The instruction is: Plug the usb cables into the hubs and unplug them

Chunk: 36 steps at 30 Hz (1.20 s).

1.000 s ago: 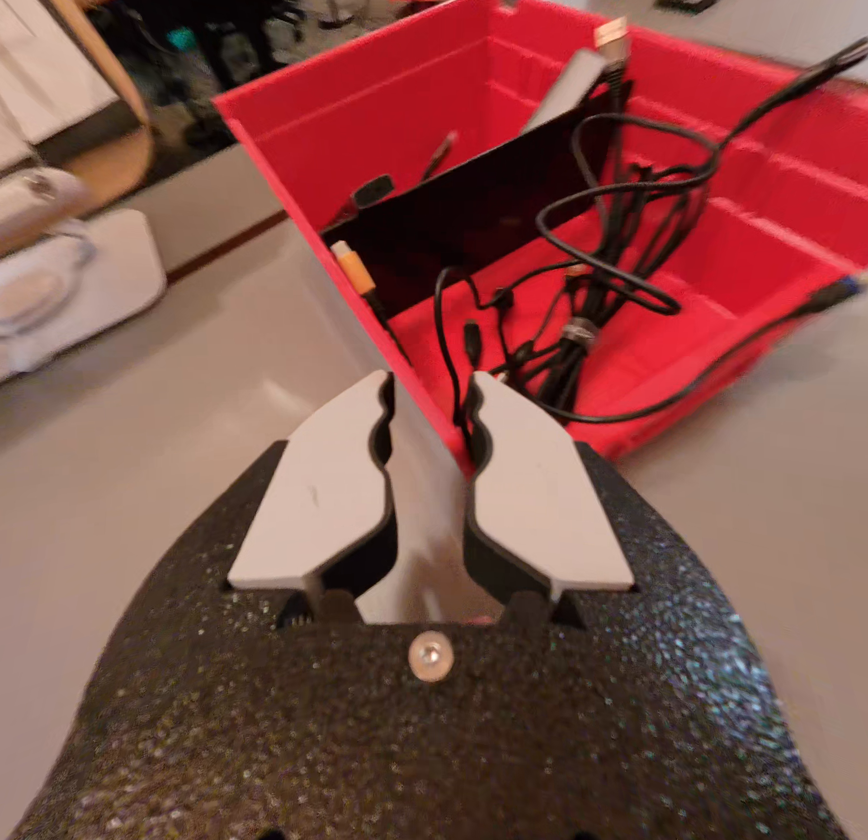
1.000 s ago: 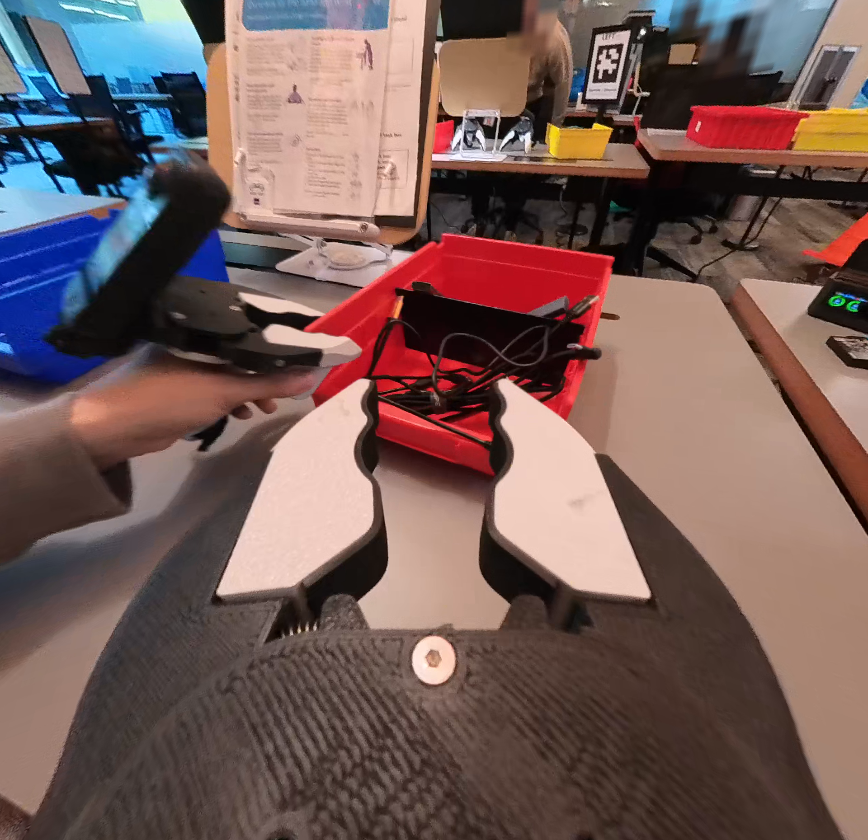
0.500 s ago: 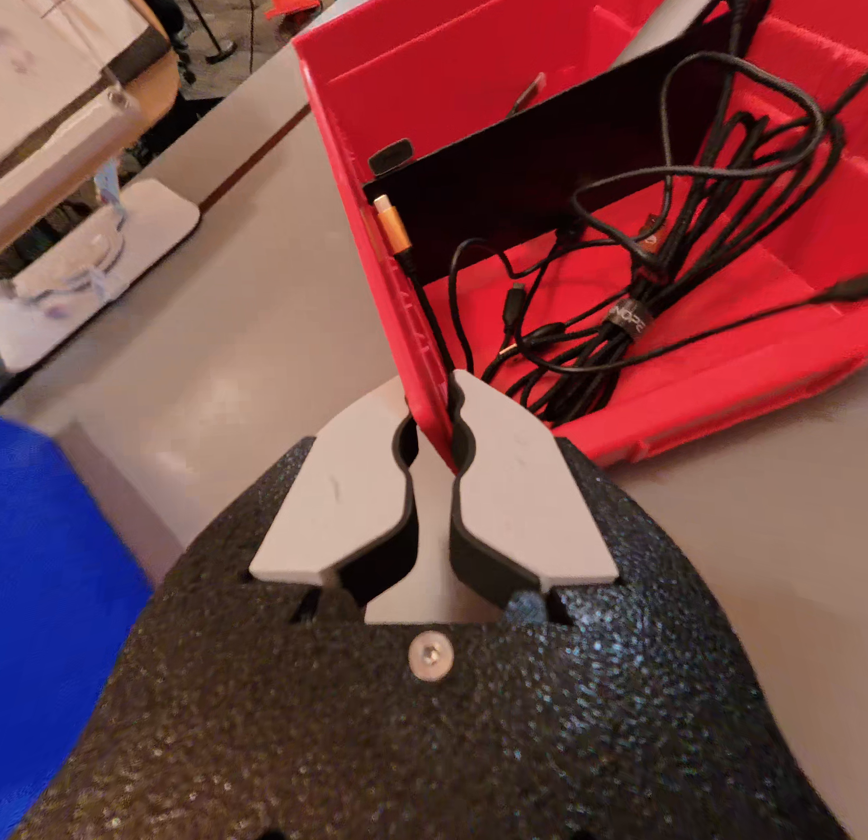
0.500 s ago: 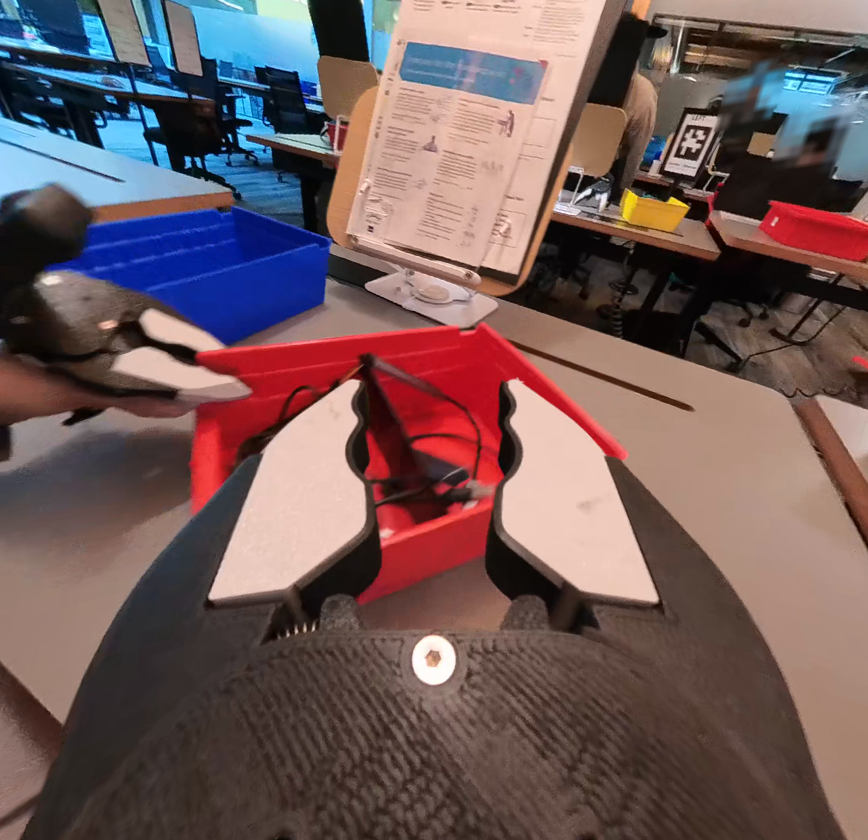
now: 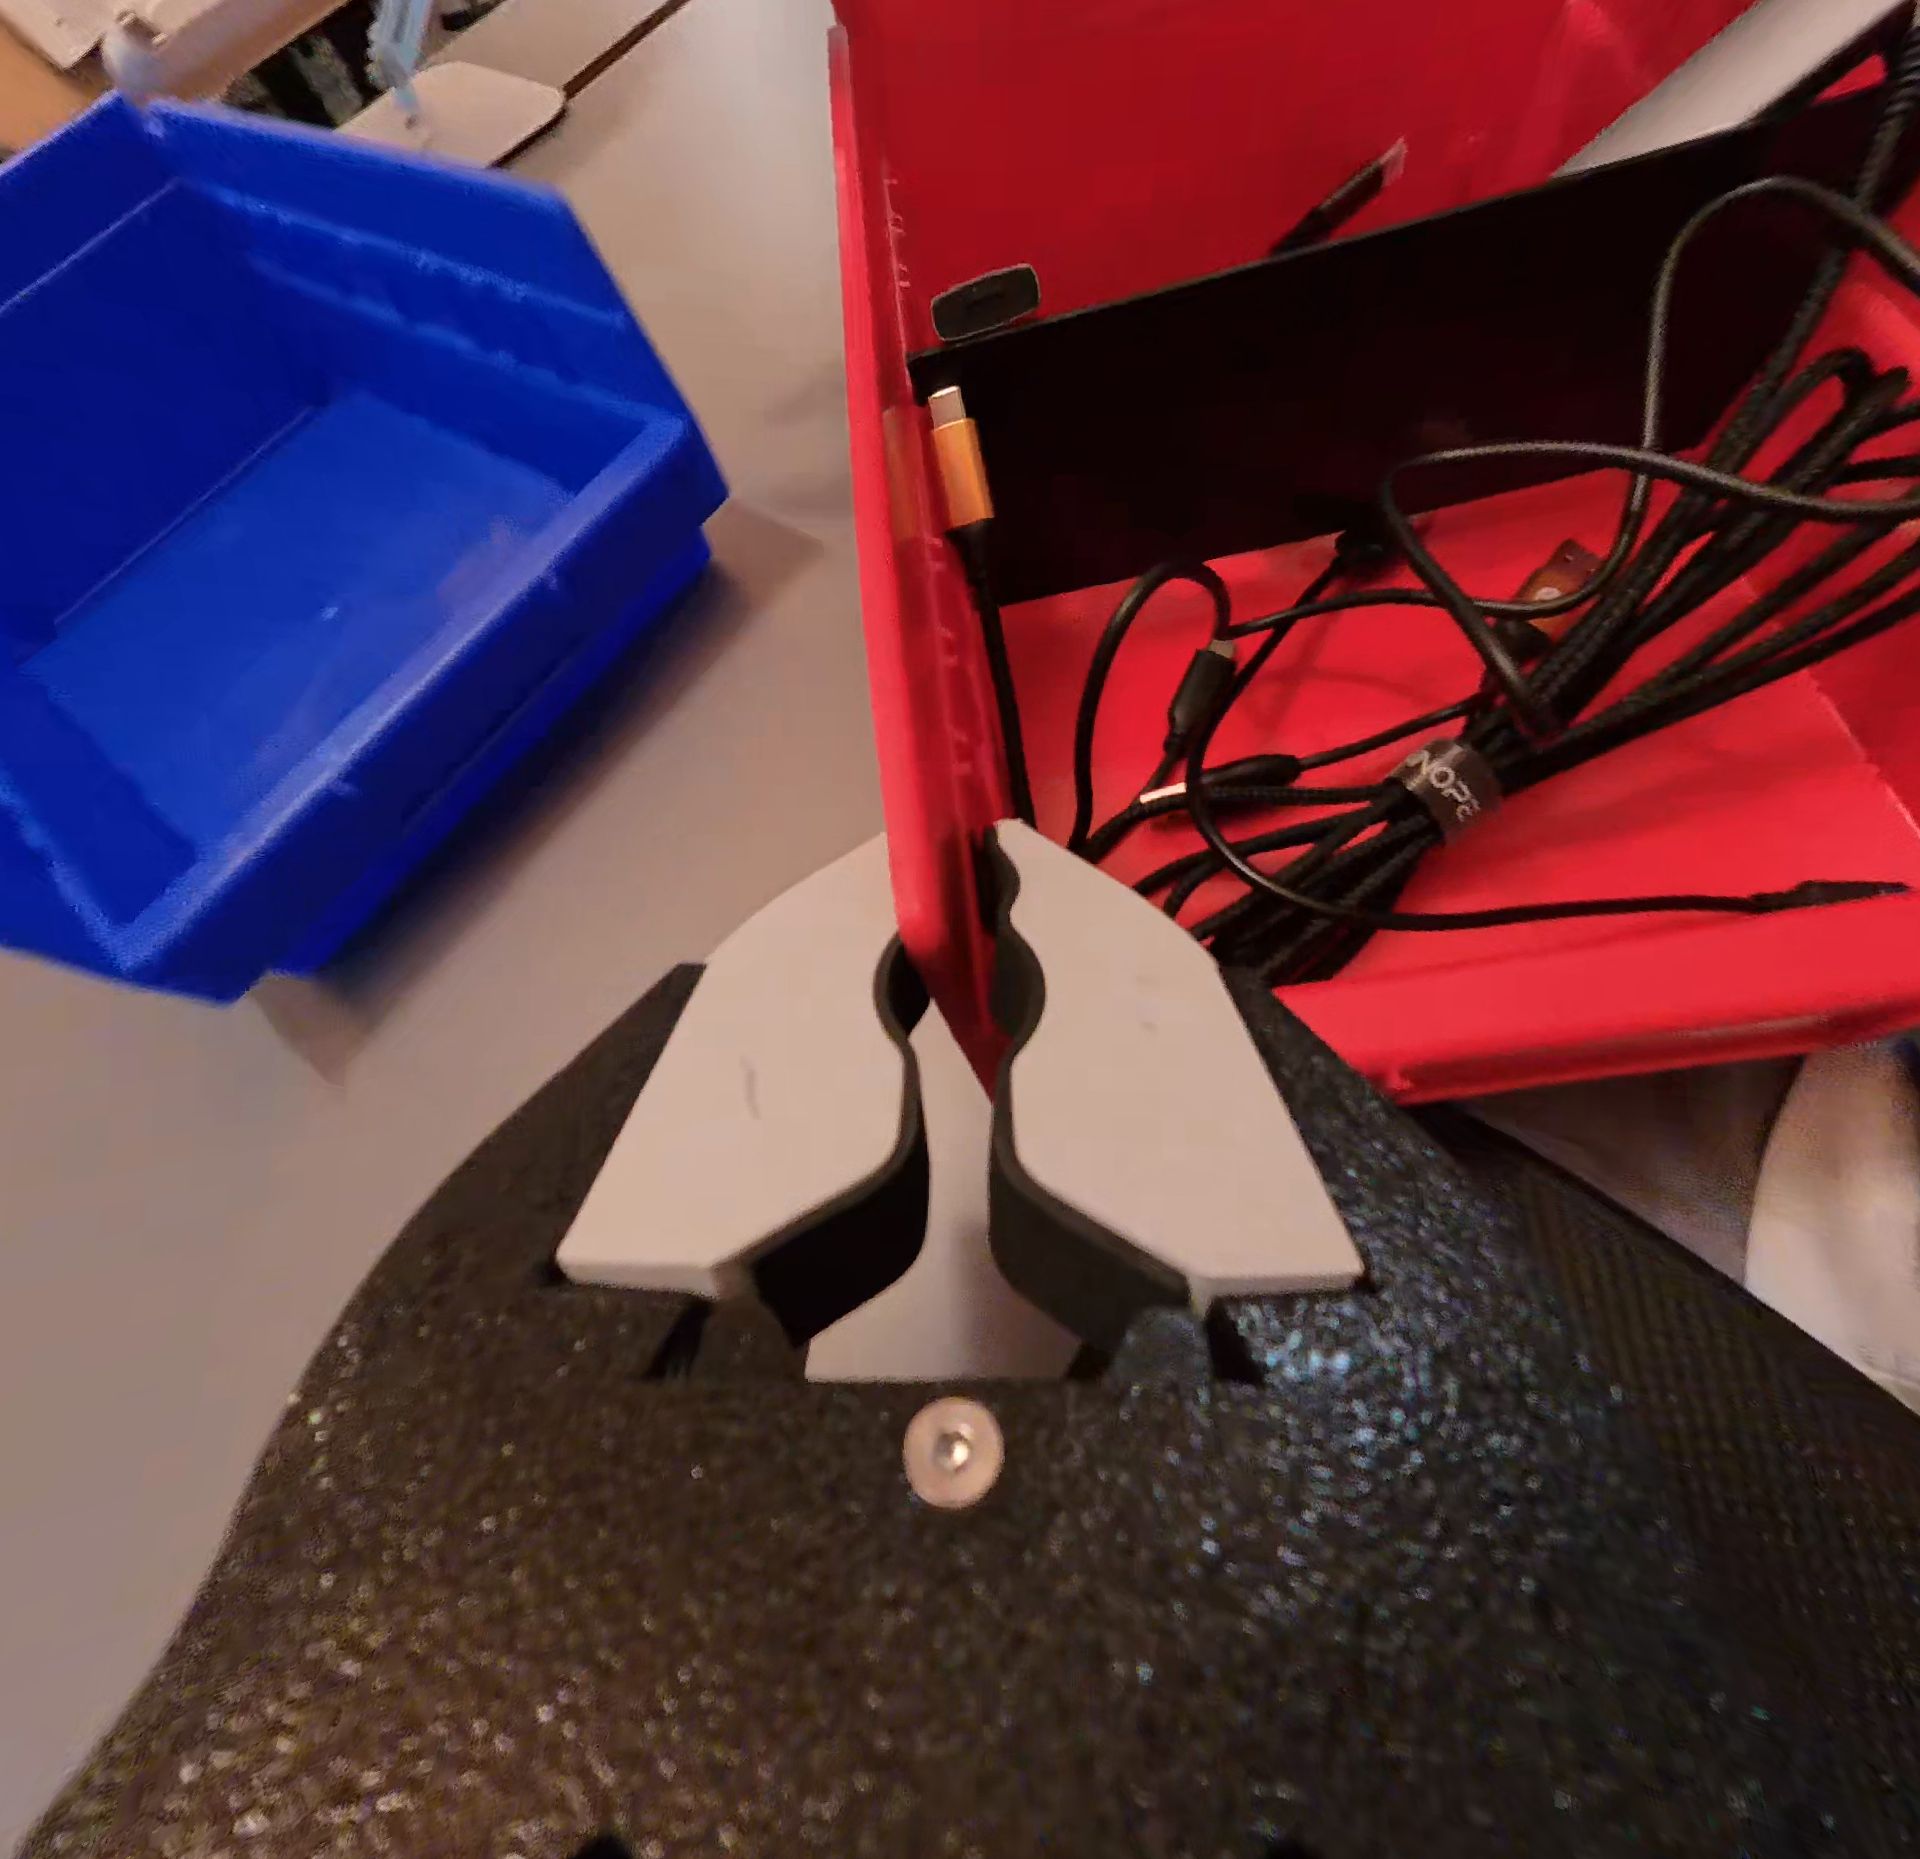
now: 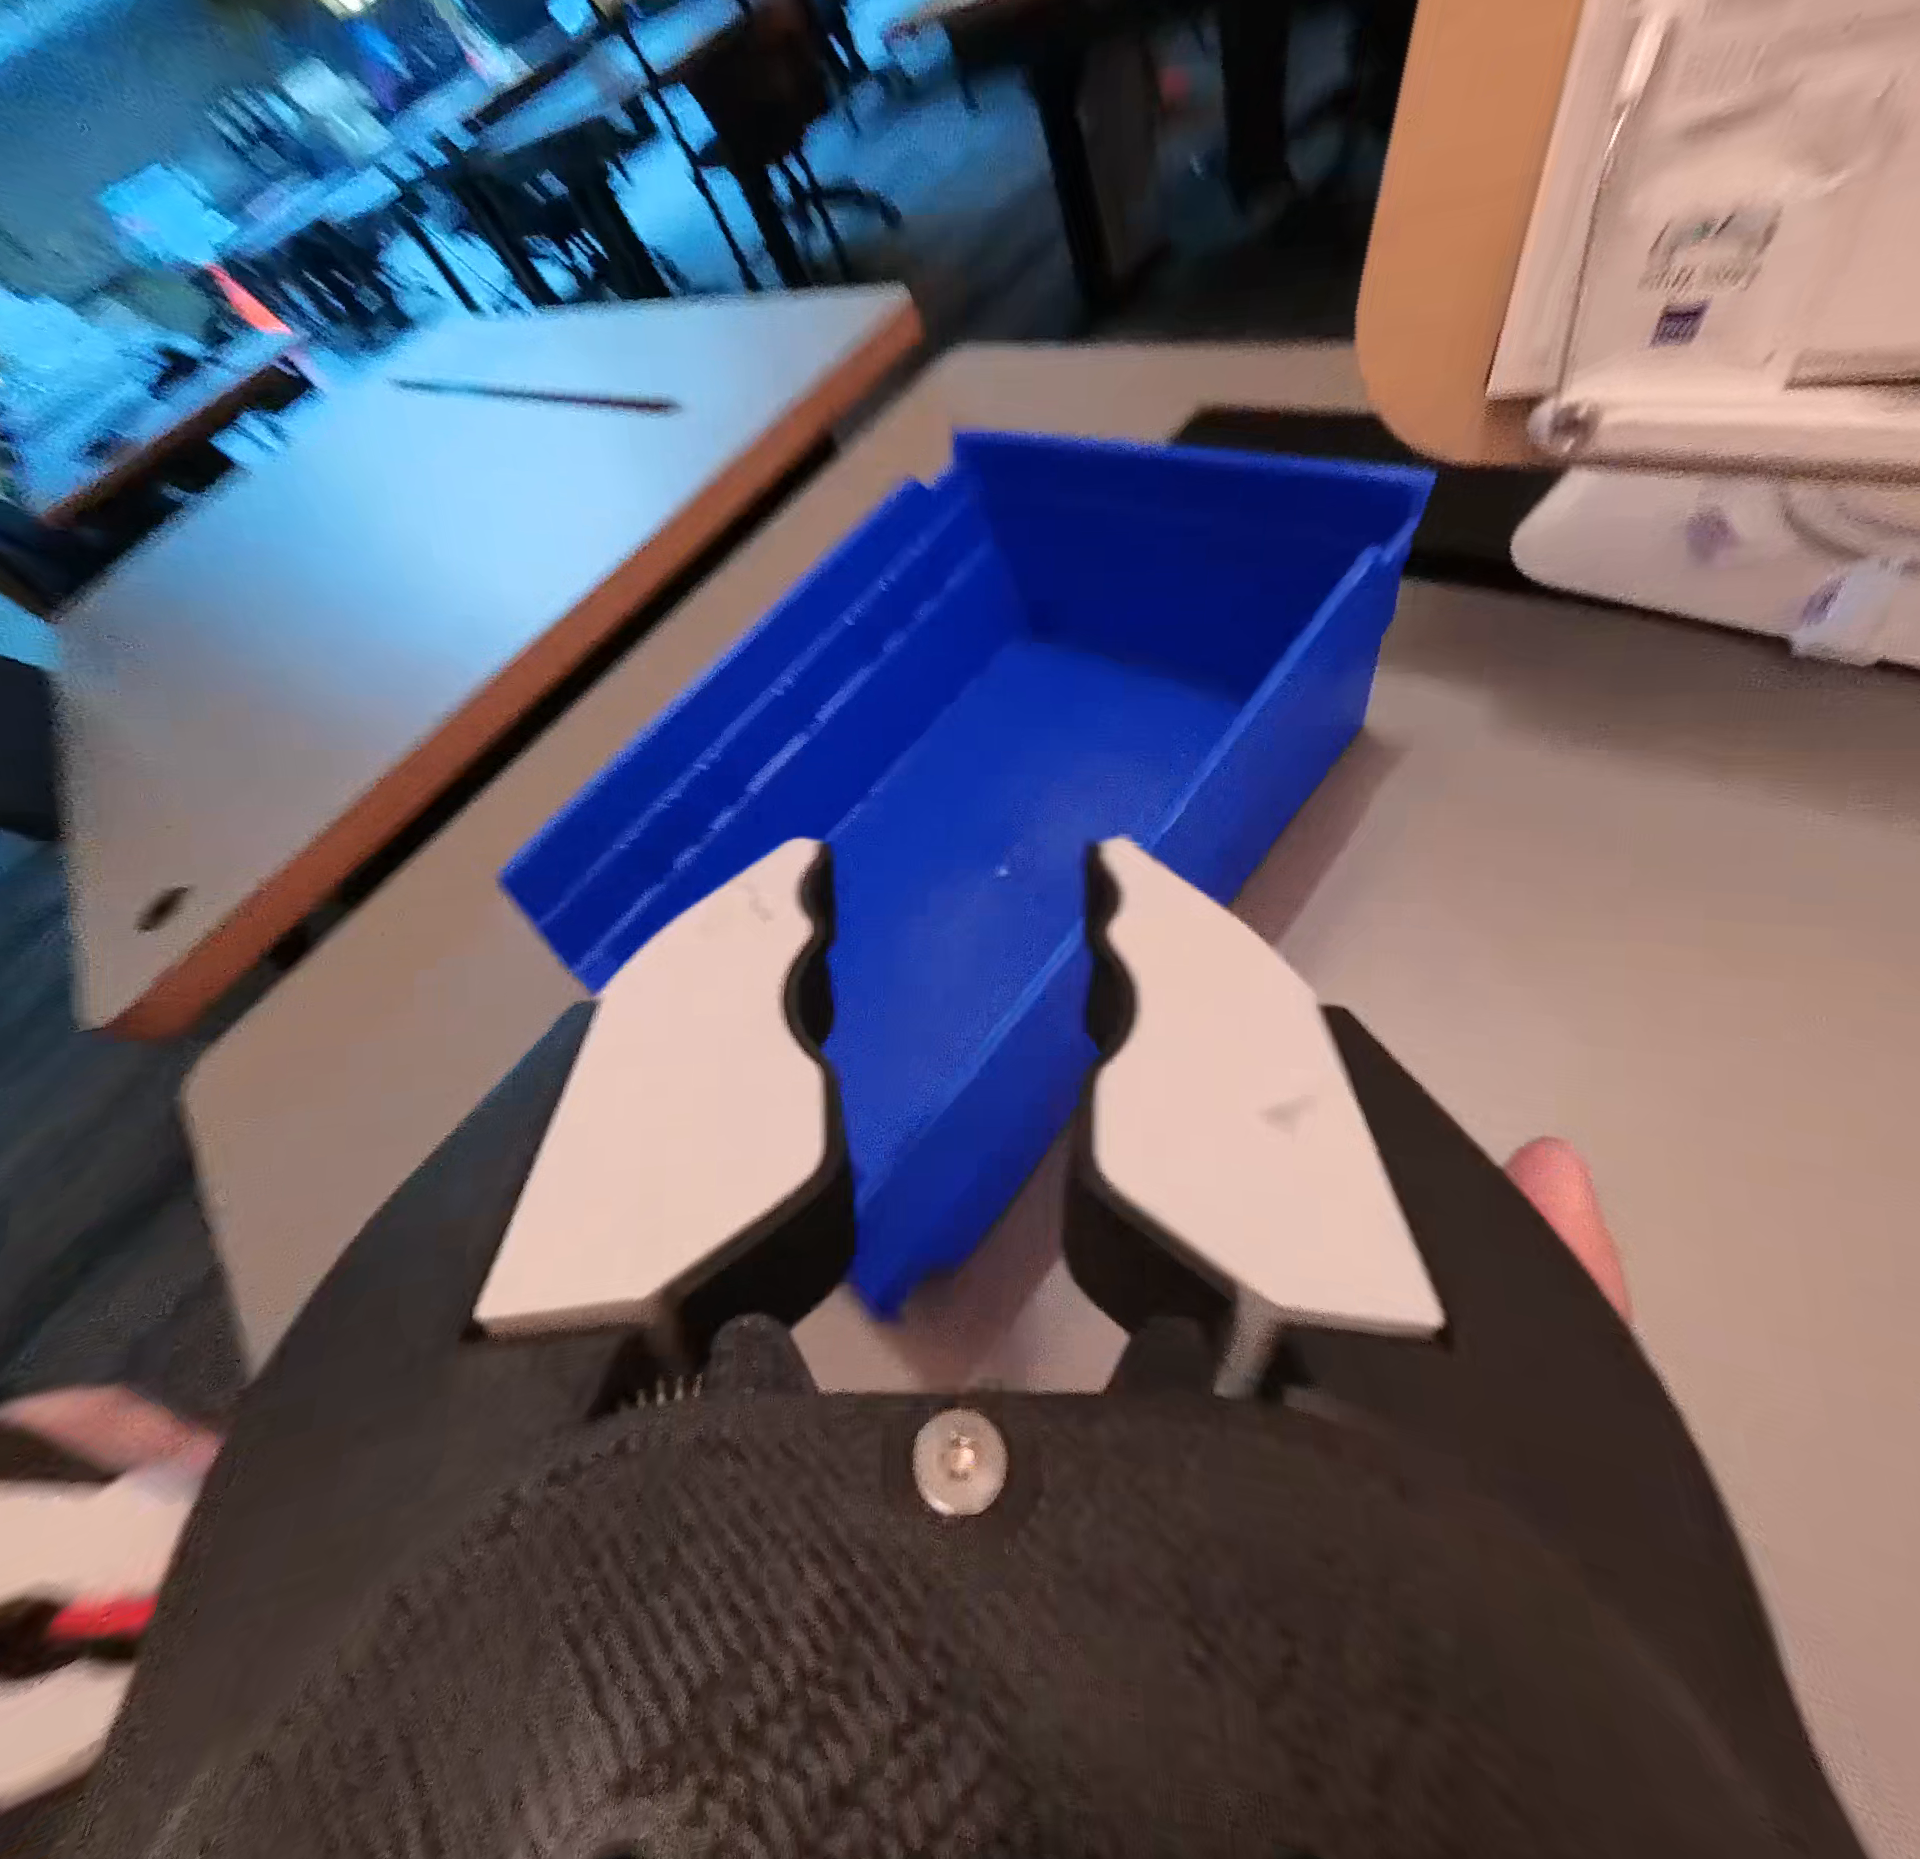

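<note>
A red bin holds a tangle of black USB cables, a black divider panel and an orange-tipped plug standing against its left wall. My left gripper is shut on that left wall near the front corner, with one finger outside and one inside. My right gripper is open and empty, and its fingers hover over the near corner of an empty blue bin. I cannot make out any hub for certain.
The blue bin sits on the grey table to the left of the red bin. A document stand with a white base stands behind it. Another table lies to the left across a gap. A thumb rests beside my right gripper. Spacing between my two grippers at the tips: around 25 cm. My left tips are about 55 cm from the white base, my right tips only 30 cm.
My left gripper has closed on the red bin's wall, and the blue bin has come into its view. My right gripper has swung left from the red bin to the blue bin and stayed open.
</note>
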### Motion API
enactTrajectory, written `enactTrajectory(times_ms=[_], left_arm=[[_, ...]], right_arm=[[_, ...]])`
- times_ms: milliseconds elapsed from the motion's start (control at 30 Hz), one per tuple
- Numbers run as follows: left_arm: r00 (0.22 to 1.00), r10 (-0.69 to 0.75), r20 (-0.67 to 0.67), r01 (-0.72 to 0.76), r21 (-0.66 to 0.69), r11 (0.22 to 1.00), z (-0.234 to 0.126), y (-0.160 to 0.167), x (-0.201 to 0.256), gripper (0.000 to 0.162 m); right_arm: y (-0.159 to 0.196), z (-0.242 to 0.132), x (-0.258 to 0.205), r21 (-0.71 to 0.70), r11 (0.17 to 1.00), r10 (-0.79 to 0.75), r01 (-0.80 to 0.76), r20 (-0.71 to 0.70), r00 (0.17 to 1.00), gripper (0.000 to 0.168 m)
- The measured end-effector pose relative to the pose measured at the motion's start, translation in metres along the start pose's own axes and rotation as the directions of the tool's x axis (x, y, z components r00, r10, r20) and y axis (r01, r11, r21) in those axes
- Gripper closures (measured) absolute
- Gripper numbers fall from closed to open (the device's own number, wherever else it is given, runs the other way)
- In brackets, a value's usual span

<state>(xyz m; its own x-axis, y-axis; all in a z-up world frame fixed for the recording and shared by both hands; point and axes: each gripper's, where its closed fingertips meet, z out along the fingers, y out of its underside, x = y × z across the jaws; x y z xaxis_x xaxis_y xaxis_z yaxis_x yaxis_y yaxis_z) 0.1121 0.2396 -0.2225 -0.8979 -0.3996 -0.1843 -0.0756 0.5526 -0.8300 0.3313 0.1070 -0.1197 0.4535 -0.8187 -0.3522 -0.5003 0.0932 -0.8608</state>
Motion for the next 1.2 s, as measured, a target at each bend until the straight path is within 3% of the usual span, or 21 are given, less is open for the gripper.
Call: enactTrajectory(times_ms=[33, 100, 167, 267, 333, 500, 600, 700, 800, 900, 1033, 1133, 1167, 1200], left_arm=[[1.0, -0.02, 0.007, 0.02, 0.002, 1.0, -0.004, 0.003, -0.003, 0.155], [0.999, -0.026, 0.028, 0.026, -0.012, 1.0, -0.01, 0.008, -0.009, 0.156], [0.998, -0.032, 0.062, 0.033, -0.019, 0.999, -0.014, 0.012, -0.014, 0.155], [0.994, -0.078, 0.075, 0.079, -0.007, 0.997, -0.014, 0.013, -0.016, 0.156], [0.991, -0.096, 0.091, 0.098, -0.027, 0.995, -0.014, 0.013, -0.018, 0.156], [0.988, -0.116, 0.102, 0.123, -0.058, 0.991, -0.014, 0.014, -0.018, 0.155], [0.987, -0.131, 0.093, 0.136, -0.042, 0.99, -0.014, 0.014, -0.018, 0.155], [0.989, -0.119, 0.087, 0.123, -0.047, 0.991, -0.014, 0.014, -0.018, 0.155], [0.99, -0.124, 0.073, 0.127, -0.041, 0.991, -0.013, 0.014, -0.017, 0.156], [0.989, -0.132, 0.066, 0.134, -0.035, 0.99, -0.011, 0.014, -0.017, 0.157], [0.986, -0.148, 0.074, 0.151, -0.035, 0.988, -0.009, 0.014, -0.018, 0.157], [0.976, -0.198, 0.095, 0.203, -0.044, 0.978, -0.007, 0.014, -0.02, 0.156], [0.97, -0.217, 0.11, 0.223, -0.051, 0.973, -0.007, 0.014, -0.021, 0.155], [0.965, -0.23, 0.126, 0.239, -0.057, 0.969, -0.006, 0.014, -0.022, 0.154]], right_arm=[[0.007, 0.02, 0.004, -0.045, 0.999, -0.002, 0.001, -0.037, 0.999, 0.108], [0.03, 0.051, 0.01, -0.178, 0.984, 0.006, -0.022, -0.089, 0.996, 0.104], [0.023, 0.063, 0.013, -0.158, 0.986, -0.076, 0.055, -0.126, 0.989, 0.123], [0.045, 0.076, 0.01, -0.339, 0.936, -0.127, 0.093, -0.08, 0.989, 0.145], [0.043, 0.078, 0.02, -0.375, 0.918, -0.2, 0.131, -0.152, 0.968, 0.159], [0.03, 0.081, 0.024, -0.306, 0.951, -0.112, 0.052, -0.182, 0.977, 0.132], [0.027, 0.08, 0.023, -0.324, 0.945, 0.006, -0.043, -0.117, 0.993, 0.134], [-0.007, 0.068, 0.045, -0.17, 0.977, 0.09, -0.133, -0.24, 0.967, 0.088], [-0.002, 0.067, 0.046, -0.251, 0.96, 0.07, -0.123, -0.212, 0.975, 0.097], [0.022, 0.072, 0.059, -0.345, 0.933, -0.003, -0.099, -0.284, 0.959, 0.098], [0.063, 0.087, 0.043, -0.53, 0.844, -0.05, -0.083, -0.232, 0.971, 0.111], [0.068, 0.088, 0.055, -0.639, 0.764, -0.336, 0.088, -0.279, 0.899, 0.124], [0.071, 0.089, 0.058, -0.668, 0.733, -0.396, 0.125, -0.271, 0.877, 0.117], [0.074, 0.091, 0.061, -0.68, 0.724, -0.409, 0.114, -0.29, 0.865, 0.122]])
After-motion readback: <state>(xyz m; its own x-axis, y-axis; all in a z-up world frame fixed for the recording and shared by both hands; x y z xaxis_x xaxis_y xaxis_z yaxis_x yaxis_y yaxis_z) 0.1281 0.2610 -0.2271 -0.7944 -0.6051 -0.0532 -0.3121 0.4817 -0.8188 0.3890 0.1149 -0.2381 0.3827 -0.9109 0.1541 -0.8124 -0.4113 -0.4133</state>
